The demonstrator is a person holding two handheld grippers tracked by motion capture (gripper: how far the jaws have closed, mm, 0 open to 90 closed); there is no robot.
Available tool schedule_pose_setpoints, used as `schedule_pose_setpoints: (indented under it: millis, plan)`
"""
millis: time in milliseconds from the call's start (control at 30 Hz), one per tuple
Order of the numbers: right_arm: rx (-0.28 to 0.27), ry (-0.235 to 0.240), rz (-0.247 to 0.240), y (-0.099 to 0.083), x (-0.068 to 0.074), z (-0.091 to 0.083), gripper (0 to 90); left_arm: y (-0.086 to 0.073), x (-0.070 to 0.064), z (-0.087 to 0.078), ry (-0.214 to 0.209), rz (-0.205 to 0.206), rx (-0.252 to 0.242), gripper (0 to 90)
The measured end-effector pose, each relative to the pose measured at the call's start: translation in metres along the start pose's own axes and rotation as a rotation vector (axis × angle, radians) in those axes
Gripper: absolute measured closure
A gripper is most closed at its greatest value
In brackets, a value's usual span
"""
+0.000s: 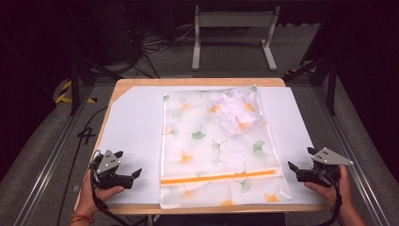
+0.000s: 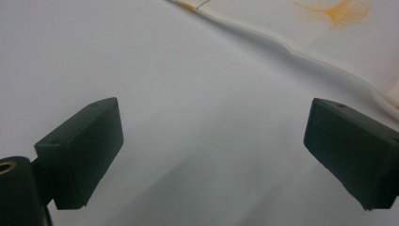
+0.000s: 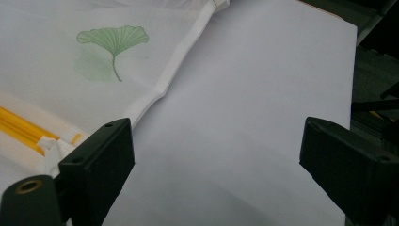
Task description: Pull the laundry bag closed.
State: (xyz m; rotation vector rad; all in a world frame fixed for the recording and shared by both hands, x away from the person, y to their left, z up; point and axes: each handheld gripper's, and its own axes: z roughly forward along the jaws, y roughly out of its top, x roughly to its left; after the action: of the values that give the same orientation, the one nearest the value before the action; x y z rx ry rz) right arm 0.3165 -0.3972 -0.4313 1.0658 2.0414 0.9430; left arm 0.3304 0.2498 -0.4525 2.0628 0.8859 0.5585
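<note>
A translucent mesh bag printed with green and orange ginkgo leaves lies flat in the middle of the table, with an orange zipper running across near its front end. White crumpled cloth sits inside it at the far right. My left gripper rests open on the white sheet left of the bag, nothing between its jaws. My right gripper is open at the bag's front right corner, also empty. In the left gripper view the bag's edge runs across the top; in the right gripper view the bag's hem and the zipper lie at the left.
A white sheet covers the wooden table. Metal rails run along the floor on both sides, a white stand is behind the table, and cables lie on the floor beyond it.
</note>
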Motion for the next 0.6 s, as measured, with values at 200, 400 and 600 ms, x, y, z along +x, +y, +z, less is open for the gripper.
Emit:
schedule_pose_setpoints:
  millis: [200,400,600]
  plan:
    - [0.007,0.008,-0.003,-0.0002,0.0021,0.0013,11.1,-0.0002,0.0003,-0.0019,0.002,-0.013,-0.017,6.0]
    - [0.01,0.011,-0.013,0.0003,0.004,0.0024,11.1,0.0005,-0.0002,-0.002,-0.001,-0.008,-0.015,5.9]
    - [0.008,0.014,-0.003,-0.0004,0.0031,0.0025,11.1,0.0012,-0.0006,-0.0014,0.001,-0.006,-0.014,6.0]
